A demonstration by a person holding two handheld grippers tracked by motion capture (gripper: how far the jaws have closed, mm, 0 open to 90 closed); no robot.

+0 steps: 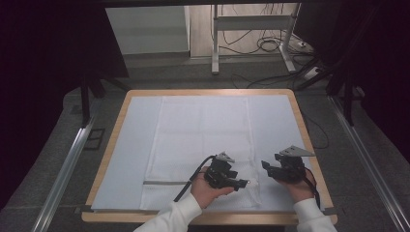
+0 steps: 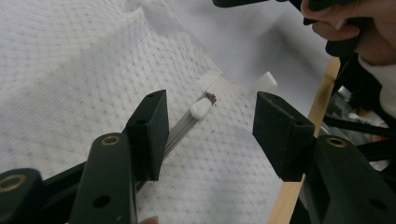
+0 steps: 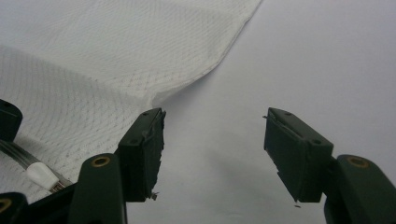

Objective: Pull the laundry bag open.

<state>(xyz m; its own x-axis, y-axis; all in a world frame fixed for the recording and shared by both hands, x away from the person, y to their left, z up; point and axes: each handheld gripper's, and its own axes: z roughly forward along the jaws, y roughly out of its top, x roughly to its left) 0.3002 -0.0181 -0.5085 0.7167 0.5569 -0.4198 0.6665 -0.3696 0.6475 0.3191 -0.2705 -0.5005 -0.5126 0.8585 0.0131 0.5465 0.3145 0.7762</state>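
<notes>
A white, waffle-textured cloth point(image 1: 200, 145) lies flat along the middle of a pale sheet on the wooden-rimmed table point(image 1: 112, 133). A thin grey ribbed strip point(image 1: 164, 182) with a white cap at its end rests across the cloth's near part. The left gripper point(image 1: 240, 183) hovers low over the cloth's near right corner, its jaws wide apart and empty, the capped strip end point(image 2: 201, 108) between them. Just beside it, the right gripper point(image 1: 266, 167) gapes equally wide over bare sheet, grasping nothing.
</notes>
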